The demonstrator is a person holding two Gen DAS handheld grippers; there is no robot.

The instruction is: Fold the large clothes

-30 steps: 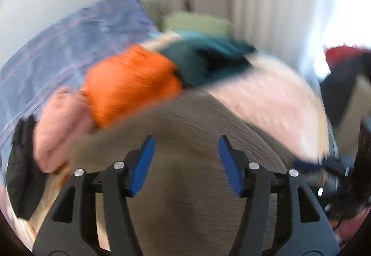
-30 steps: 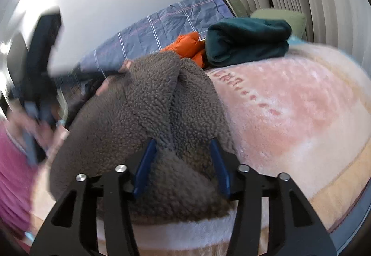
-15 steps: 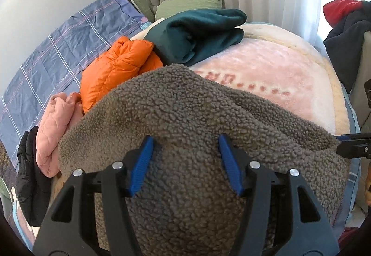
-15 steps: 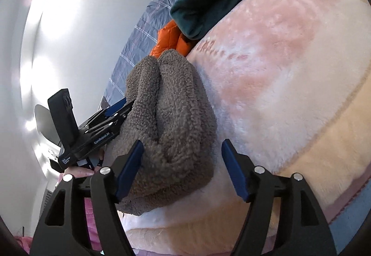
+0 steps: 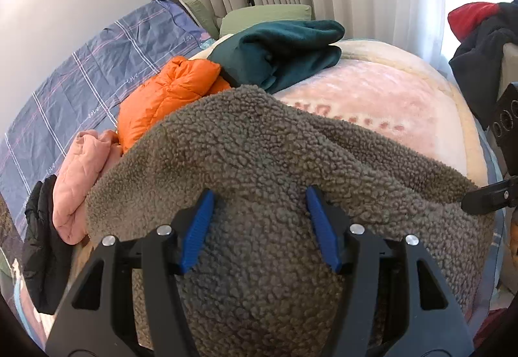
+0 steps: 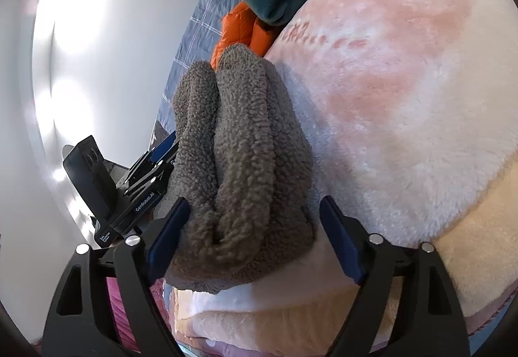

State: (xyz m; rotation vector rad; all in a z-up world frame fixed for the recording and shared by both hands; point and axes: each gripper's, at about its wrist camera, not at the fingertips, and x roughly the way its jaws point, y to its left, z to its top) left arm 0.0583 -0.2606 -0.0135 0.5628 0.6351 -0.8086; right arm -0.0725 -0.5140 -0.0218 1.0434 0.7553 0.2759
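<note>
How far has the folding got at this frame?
Done: the brown fleece lies doubled into stacked layers on the pink blanket, and a teal garment sits folded behind. In hand: left gripper and right gripper both open around the fleece. Left: the orange jacket and pink jacket lie bunched.

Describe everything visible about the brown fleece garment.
The brown fleece garment is thick, curly sherpa-like pile, grey-brown, folded into a bulky bundle with two rounded lobes and a crease between them in the right wrist view. It lies on the pink plush blanket, against the orange jacket. Both the left gripper and right gripper are open around it.
</note>
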